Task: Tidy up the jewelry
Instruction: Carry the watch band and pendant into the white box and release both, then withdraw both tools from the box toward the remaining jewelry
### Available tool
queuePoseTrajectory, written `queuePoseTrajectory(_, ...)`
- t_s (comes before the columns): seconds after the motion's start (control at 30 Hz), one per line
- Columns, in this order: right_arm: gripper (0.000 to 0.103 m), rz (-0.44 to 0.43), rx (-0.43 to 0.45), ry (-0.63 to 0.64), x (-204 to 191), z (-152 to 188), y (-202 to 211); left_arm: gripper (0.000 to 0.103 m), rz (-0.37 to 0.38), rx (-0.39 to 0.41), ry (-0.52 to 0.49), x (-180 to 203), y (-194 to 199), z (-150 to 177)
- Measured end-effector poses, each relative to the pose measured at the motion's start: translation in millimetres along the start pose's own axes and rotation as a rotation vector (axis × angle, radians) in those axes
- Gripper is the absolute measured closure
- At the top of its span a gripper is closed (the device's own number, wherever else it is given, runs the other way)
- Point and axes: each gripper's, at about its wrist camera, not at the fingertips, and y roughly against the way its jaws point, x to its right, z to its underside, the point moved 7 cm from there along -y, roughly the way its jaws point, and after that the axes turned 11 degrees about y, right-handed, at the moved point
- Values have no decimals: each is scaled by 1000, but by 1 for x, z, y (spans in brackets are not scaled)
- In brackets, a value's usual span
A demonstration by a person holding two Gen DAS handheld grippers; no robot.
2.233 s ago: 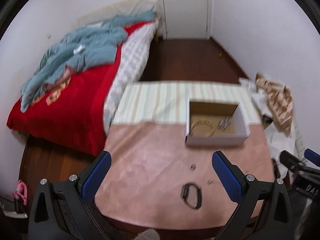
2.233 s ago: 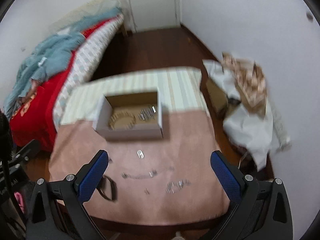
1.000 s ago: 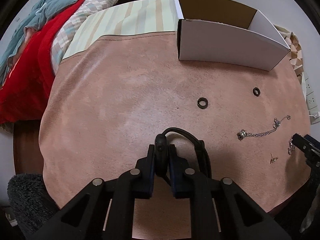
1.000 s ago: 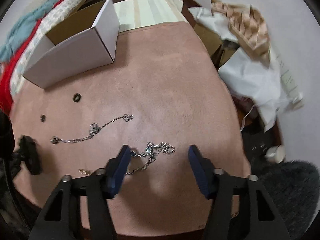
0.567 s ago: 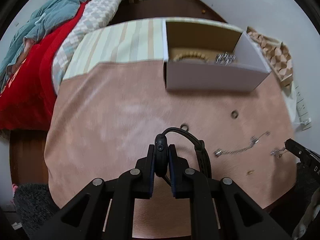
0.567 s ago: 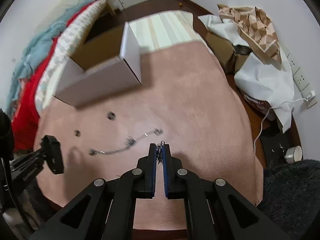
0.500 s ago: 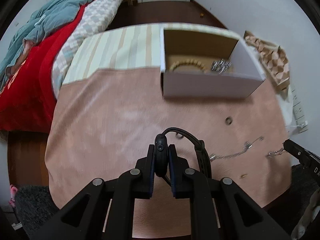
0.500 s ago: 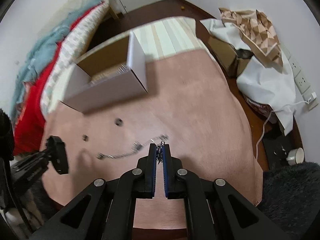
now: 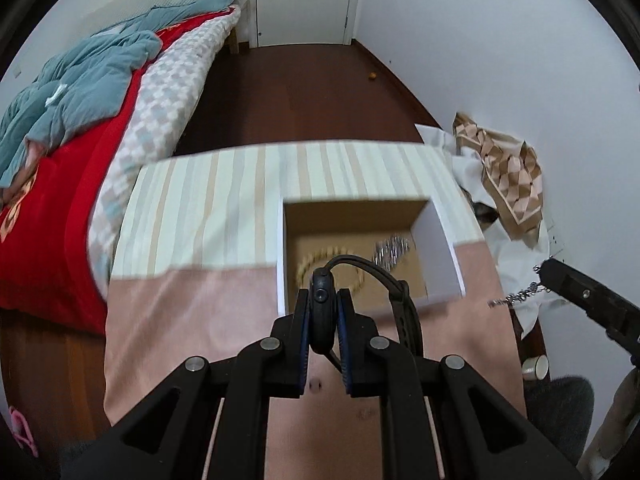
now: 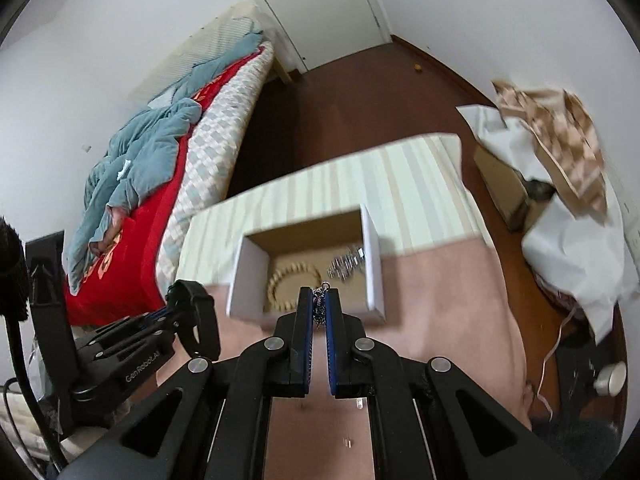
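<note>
My left gripper (image 9: 322, 300) is shut on a black smartwatch (image 9: 322, 312), whose strap (image 9: 402, 308) loops to the right; it is held above the table just in front of the open white box (image 9: 440, 240). The watch also shows in the right wrist view (image 10: 198, 320). My right gripper (image 10: 318, 300) is shut on a silver chain bracelet (image 10: 320, 312), which also shows in the left wrist view (image 9: 516, 294). It hangs near the box's front wall (image 10: 304, 314). Inside the box lie a beige bead bracelet (image 10: 294, 274) and a silver piece (image 10: 346, 266).
The table has a pink suede cover (image 9: 192, 320) and a striped cloth (image 9: 224, 200) at the far end. A bed with a red blanket (image 9: 52, 200) stands to the left. Crumpled paper and cardboard (image 10: 560, 168) lie on the floor to the right. Small jewelry bits (image 10: 348, 442) lie near the front edge.
Both grippers have risen and moved forward toward the box, carrying the watch and the chain bracelet. The box interior now shows from above.
</note>
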Motion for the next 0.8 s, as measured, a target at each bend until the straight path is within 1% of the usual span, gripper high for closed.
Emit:
queuePoseTrajectory(0.1, 97, -5, -21, 9, 1, -20, -24, 93, 1, -16, -11, 2, -18, -25)
queuePoseTrajectory(0.2, 97, -20, -68, 0, 6, -29, -55, 93, 15, -63, -17, 4, -40, -37)
queuePoseTrajectory(0.3, 97, -30, -118, -7, 9, -29, -83, 93, 42, -126, -16, 6, -63, -41)
queuePoseTrajectory(0.37, 97, -39, -144, -10, 10, -26, -95, 91, 51, -152, -2, 6, -72, -42)
queuePoseTrajectory(0.5, 96, -57, -237, -22, 12, -15, -119, 89, 65, -190, 17, 8, -82, -44)
queuePoseTrajectory(0.57, 94, -37, -269, 3, 12, -9, -124, 75, 53, -180, 17, 7, -80, -45)
queuePoseTrajectory(0.6, 92, -28, -277, 17, 11, -7, -124, 57, 44, -167, 17, 5, -78, -46)
queuePoseTrajectory(0.63, 79, -9, -281, 32, 11, -5, -124, 39, 32, -147, 22, 2, -75, -48)
queuePoseTrajectory(0.67, 60, -2, -282, 42, 10, -4, -123, 34, 21, -129, 28, -1, -71, -48)
queuePoseTrajectory(0.7, 49, 14, -278, 49, 11, -3, -121, 33, 13, -116, 29, -4, -68, -49)
queuePoseTrajectory(0.73, 35, 33, -274, 56, 11, -3, -120, 32, -5, -105, 28, -7, -66, -49)
queuePoseTrajectory(0.77, 33, 50, -270, 66, 12, -3, -118, 29, -21, -99, 28, -11, -64, -48)
queuePoseTrajectory(0.8, 33, 71, -267, 74, 13, -3, -117, 20, -42, -89, 27, -14, -62, -46)
